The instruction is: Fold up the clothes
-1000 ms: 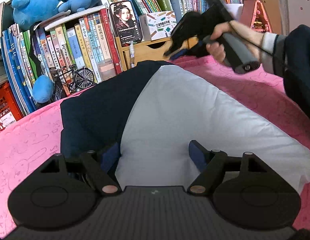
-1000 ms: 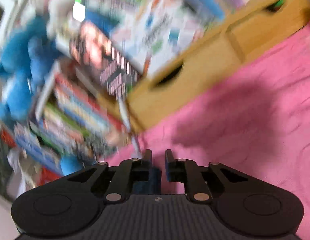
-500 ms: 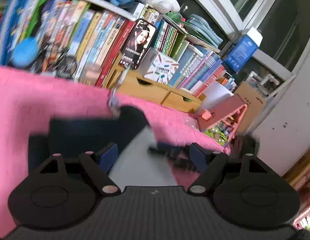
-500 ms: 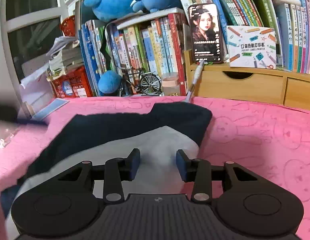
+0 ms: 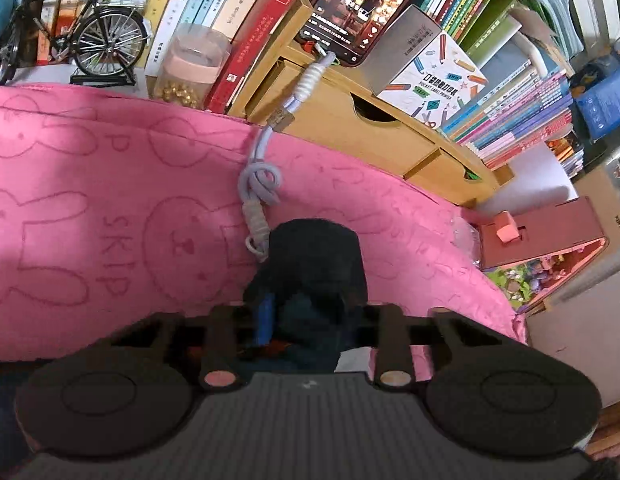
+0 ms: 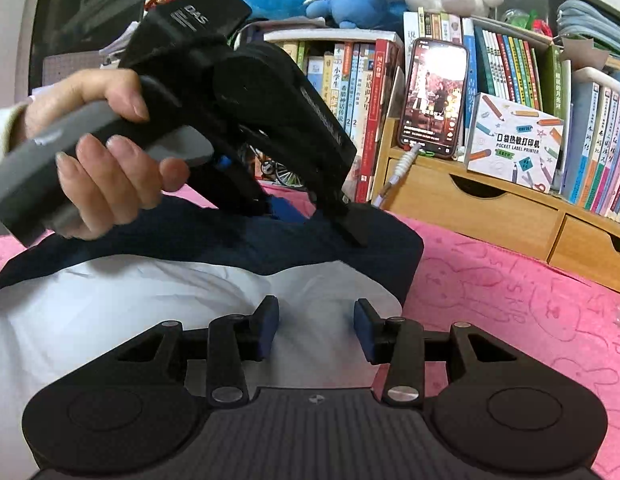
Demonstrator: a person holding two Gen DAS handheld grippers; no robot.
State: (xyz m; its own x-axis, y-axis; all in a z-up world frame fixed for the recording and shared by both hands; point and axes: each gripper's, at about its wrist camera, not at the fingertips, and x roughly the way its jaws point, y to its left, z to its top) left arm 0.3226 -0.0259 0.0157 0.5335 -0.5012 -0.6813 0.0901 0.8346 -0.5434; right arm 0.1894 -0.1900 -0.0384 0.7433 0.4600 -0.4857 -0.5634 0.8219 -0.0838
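A garment with a white body (image 6: 110, 312) and navy part (image 6: 190, 236) lies on a pink blanket (image 6: 510, 300). In the right wrist view a hand (image 6: 98, 184) holds my left gripper (image 6: 310, 220) nose-down on the navy far end. In the left wrist view my left gripper (image 5: 308, 308) has its jaws closing, with bunched navy cloth (image 5: 314, 252) filling the gap between the pads. My right gripper (image 6: 316, 316) hovers over the white fabric near the garment's right edge. Its jaws are open and still widening a little, with nothing gripped between them.
A looped charging cable (image 5: 258, 188) runs from a phone (image 6: 432, 100) down onto the blanket, touching the navy end. Behind stand a wooden drawer box (image 6: 490, 208), rows of books, a model bicycle (image 5: 98, 36), a jar (image 5: 194, 68) and a pink toy house (image 5: 550, 236).
My left gripper swung from the white near side to the navy far end and closed around the cloth. My right gripper rolled level, came over the white fabric and opened.
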